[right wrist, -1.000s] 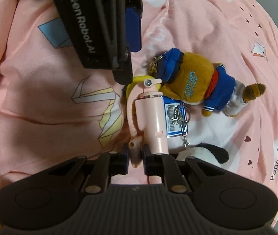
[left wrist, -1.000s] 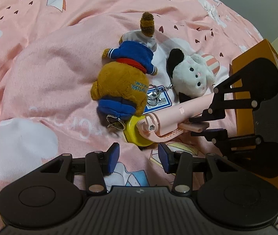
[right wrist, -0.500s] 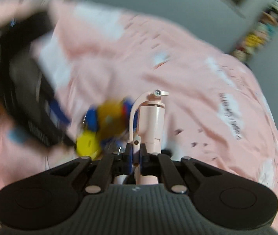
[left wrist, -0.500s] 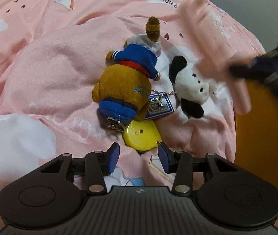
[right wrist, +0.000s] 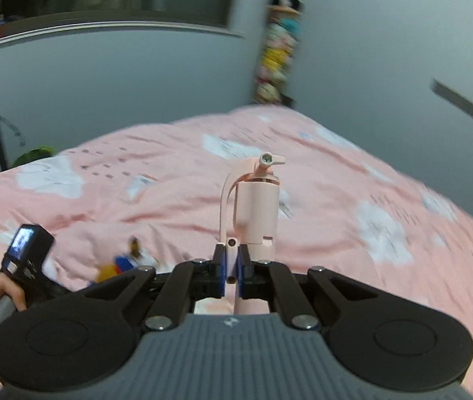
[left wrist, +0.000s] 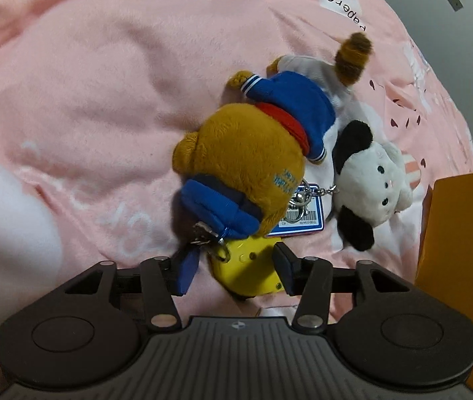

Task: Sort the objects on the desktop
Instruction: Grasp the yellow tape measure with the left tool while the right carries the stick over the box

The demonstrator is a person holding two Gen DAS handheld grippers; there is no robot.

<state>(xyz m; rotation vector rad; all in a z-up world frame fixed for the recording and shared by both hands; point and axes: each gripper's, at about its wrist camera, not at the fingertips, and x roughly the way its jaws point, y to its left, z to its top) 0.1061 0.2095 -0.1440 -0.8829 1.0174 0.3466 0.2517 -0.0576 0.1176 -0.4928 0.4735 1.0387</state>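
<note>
Gripping a pink selfie stick by its thin folded arm, the right hand-held gripper holds it upright above the pink bed. The left hand-held gripper is opening, its jaws straddling a yellow tape measure lying beside a brown plush bear and a white plush dog; its pads do not press on it.

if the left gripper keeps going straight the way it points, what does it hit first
Most likely the yellow disc, which already lies between the opening fingers of the left gripper. Just past it is the brown plush bear, whose blue cap overlaps the disc's far edge; depth is hard to judge.
</note>
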